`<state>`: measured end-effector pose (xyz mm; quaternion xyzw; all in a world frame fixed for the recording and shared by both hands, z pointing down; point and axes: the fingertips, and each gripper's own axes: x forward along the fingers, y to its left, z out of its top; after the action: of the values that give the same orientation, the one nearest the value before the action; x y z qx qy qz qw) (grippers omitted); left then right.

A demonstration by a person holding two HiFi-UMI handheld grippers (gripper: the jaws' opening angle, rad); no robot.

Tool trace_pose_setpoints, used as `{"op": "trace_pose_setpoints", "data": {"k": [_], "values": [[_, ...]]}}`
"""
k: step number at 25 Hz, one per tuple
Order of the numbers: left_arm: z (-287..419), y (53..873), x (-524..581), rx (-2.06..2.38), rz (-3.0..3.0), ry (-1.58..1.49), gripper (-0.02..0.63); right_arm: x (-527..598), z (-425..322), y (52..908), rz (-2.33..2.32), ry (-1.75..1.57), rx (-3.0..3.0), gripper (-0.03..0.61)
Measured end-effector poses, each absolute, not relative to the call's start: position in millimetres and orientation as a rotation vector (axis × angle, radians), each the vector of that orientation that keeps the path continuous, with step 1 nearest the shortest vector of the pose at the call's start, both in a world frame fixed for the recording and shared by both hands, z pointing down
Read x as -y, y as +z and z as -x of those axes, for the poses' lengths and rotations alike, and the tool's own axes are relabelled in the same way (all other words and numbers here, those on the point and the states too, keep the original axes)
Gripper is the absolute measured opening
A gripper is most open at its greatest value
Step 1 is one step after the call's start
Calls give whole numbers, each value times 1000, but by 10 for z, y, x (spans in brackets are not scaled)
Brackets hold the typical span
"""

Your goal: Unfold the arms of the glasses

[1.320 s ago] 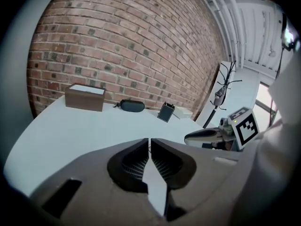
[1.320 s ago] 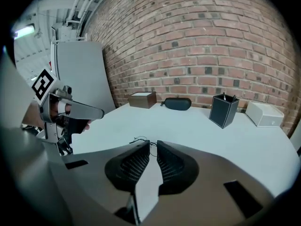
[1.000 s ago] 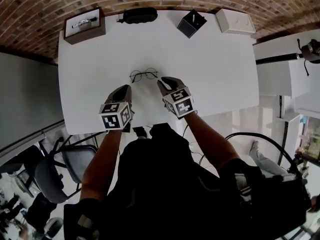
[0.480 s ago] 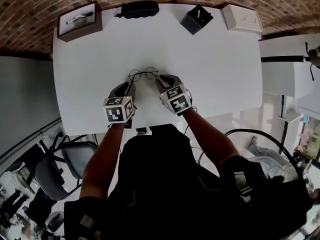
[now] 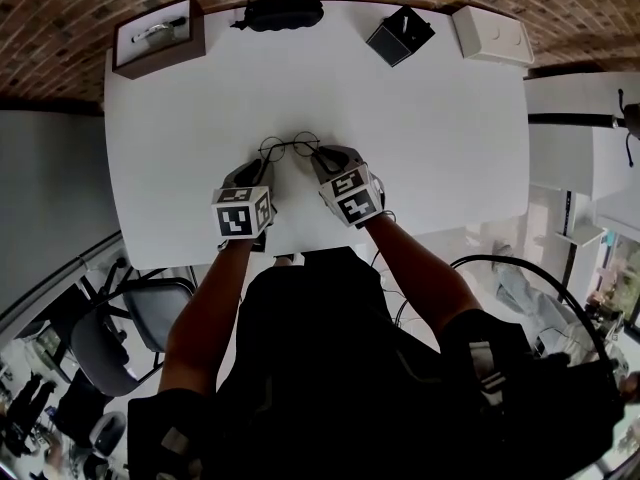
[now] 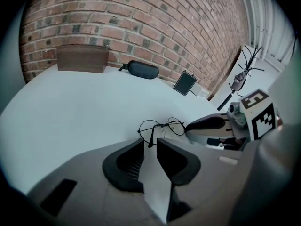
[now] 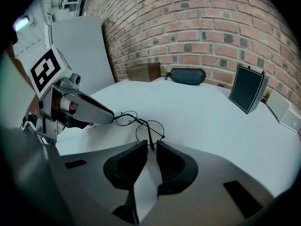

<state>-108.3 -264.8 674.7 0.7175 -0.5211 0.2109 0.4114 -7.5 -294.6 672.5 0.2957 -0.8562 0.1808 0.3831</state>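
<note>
Thin round wire glasses [image 5: 290, 148] lie on the white table [image 5: 430, 138] with their arms folded. My left gripper [image 5: 262, 171] reaches them from the near left. Its jaws have just been opening, and a gap shows between them. A dark arm tip of the glasses [image 6: 162, 126] lies at my left gripper [image 6: 150, 142], untouched by the pads. My right gripper [image 5: 322, 158] comes in from the near right. Its jaws have also just been opening, and the other arm of the glasses [image 7: 141, 126] ends in the narrower gap of my right gripper [image 7: 151, 145].
Along the far edge by the brick wall stand a brown wooden box [image 5: 155, 38], a black glasses case [image 5: 283, 13], a small black stand [image 5: 400, 36] and a white box [image 5: 492, 36]. An office chair [image 5: 110, 338] sits off the table's near left.
Both grippers have moved forward and down to the glasses, from a short way behind them to either side of the frame. The glasses have not moved.
</note>
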Motion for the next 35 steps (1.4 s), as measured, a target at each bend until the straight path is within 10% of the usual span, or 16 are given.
{"op": "trace_pose_setpoints", "data": {"k": [35], "values": [[941,6480,2343,1268,-1987,576,28,2493,323,6222,-693,263,2351,21]]}}
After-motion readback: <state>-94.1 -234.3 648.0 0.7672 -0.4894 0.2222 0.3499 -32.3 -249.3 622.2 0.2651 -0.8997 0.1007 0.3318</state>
